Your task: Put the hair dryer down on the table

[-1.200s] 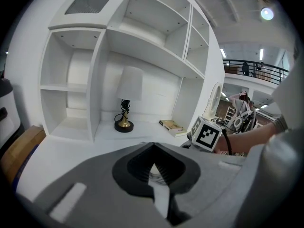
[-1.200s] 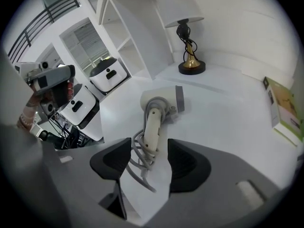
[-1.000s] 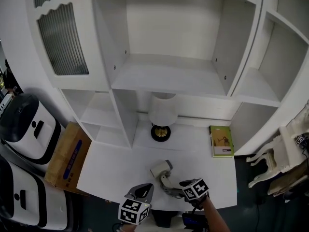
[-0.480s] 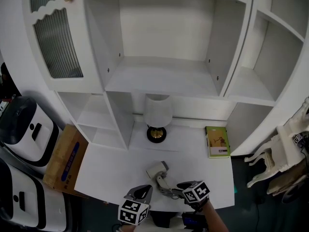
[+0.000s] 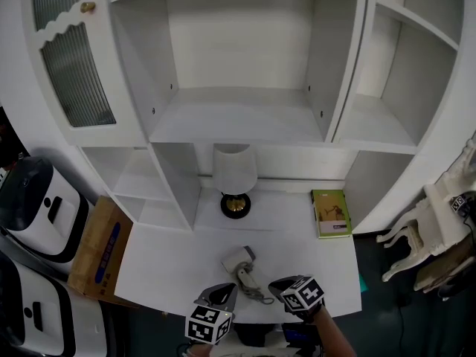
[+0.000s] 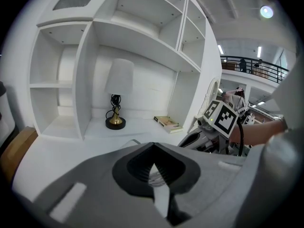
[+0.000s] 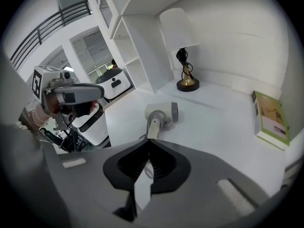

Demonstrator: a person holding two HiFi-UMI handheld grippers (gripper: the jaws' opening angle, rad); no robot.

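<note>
On table, ahead of right gripper, untouched: dryer | smooth pale plastic, round barrel | jaws just closed, empty | left gripper likewise pressed together

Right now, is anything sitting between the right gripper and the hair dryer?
Nothing visible does. The shut right gripper hangs just short of the hair dryer, which lies on the white table; the lamp and book stand farther back.

The white table top is seen steeply from high above in the head view; low and close, both gripper views are aimed at the white-shaded, brass-footed lamp ahead.
</note>
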